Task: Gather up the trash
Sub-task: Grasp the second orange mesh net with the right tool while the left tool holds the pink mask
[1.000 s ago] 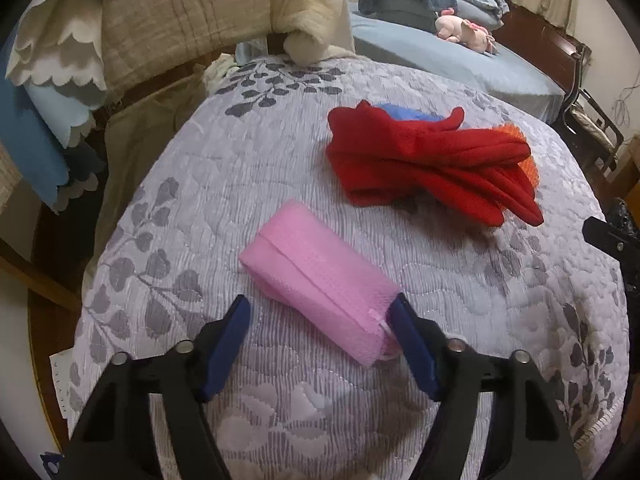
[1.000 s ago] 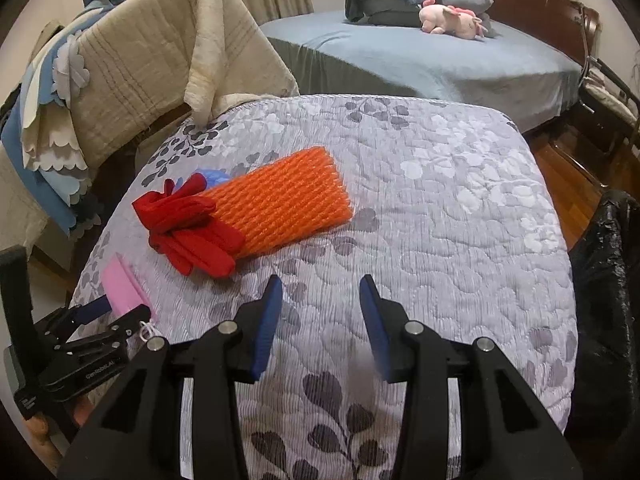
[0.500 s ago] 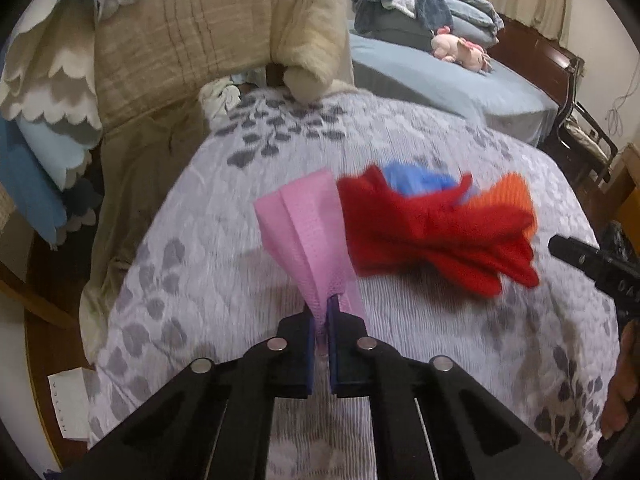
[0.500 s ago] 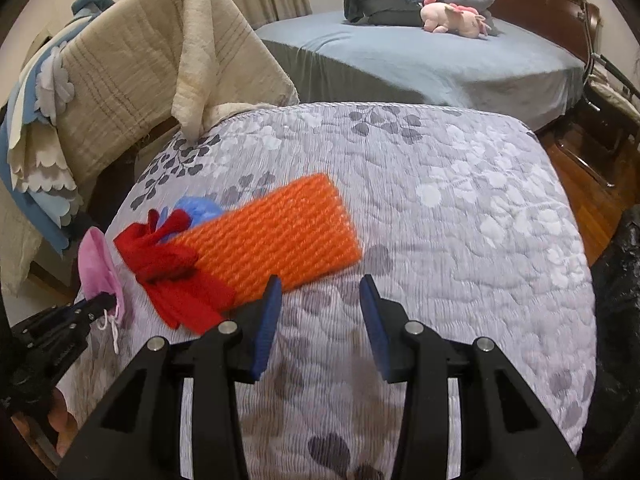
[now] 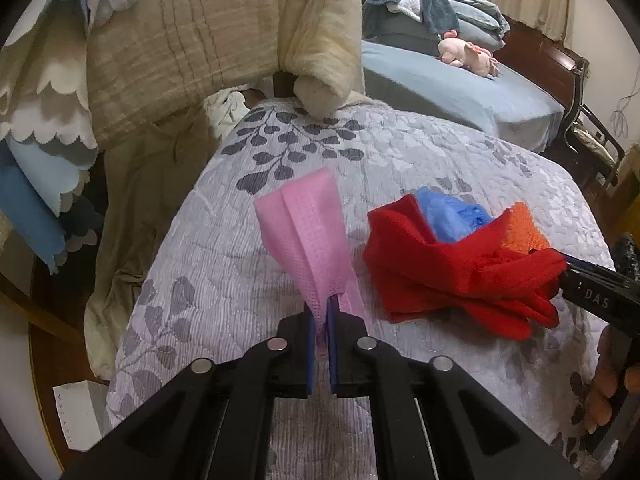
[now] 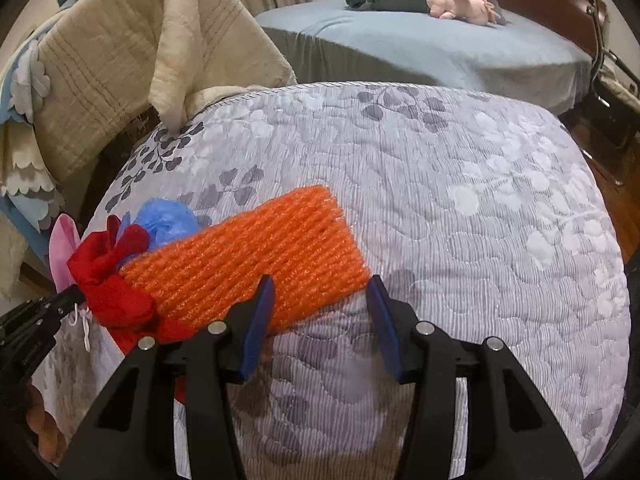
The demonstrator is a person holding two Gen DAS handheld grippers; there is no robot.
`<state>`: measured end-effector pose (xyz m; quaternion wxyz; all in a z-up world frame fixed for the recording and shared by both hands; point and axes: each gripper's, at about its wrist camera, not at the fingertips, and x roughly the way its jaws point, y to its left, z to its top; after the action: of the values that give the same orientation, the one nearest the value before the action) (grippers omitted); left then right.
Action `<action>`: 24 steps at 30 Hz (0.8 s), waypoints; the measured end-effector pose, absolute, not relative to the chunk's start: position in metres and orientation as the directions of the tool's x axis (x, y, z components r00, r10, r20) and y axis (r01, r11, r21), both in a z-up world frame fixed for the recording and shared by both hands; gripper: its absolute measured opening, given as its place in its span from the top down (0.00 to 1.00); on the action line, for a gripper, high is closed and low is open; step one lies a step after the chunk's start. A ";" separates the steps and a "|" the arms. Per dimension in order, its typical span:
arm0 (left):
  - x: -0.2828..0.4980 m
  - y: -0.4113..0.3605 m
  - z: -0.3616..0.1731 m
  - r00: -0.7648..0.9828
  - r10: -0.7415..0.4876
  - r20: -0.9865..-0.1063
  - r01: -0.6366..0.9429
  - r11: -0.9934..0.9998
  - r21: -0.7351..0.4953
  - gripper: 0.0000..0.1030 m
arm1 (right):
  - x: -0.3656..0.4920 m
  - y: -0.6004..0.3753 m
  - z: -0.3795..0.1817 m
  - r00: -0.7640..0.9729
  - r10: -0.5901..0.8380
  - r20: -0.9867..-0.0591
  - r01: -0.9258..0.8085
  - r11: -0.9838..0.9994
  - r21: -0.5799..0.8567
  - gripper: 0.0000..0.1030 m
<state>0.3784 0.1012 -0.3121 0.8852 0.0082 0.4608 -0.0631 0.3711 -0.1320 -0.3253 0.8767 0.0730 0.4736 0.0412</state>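
Progress is at an early stage, as far as you can see. Nearest you, your left gripper (image 5: 319, 316) has its fingers clamped on the pink mask (image 5: 308, 232), held up off the quilted bed (image 6: 460, 208); that piece is picked up but not yet binned. Your right gripper (image 6: 320, 320) has its fingers opening, nothing pressed between them, just at the near edge of the orange foam net (image 6: 248, 256). Beyond it, the red mesh (image 5: 452, 272) and the blue wad (image 5: 452, 216) lie on the bed uncollected. No bin shows clearly here.
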 end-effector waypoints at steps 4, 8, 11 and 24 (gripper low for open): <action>0.377 0.103 -0.314 0.563 -0.104 -0.820 0.111 0.993 -0.050 0.95 | 0.373 -0.127 -0.327 0.544 0.163 -0.823 -0.043 0.985 0.166 0.70; 0.373 0.103 -0.311 0.564 -0.108 -0.819 0.105 0.993 -0.058 0.95 | 0.369 -0.122 -0.322 0.534 0.198 -0.822 -0.087 0.980 0.180 0.92; 0.369 0.099 -0.306 0.565 -0.107 -0.818 0.108 0.993 -0.056 0.95 | 0.364 -0.127 -0.317 0.530 0.219 -0.819 -0.084 0.975 0.206 0.93; 0.340 0.084 -0.272 0.591 -0.120 -0.797 0.127 0.990 -0.056 0.95 | 0.317 -0.184 -0.263 0.588 0.230 -0.776 -0.011 0.961 0.277 0.93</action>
<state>0.3400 0.0844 -0.2718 0.8920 0.0035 0.4467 -0.0692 0.3170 -0.1838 -0.2631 0.8826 0.1219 0.4489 0.0683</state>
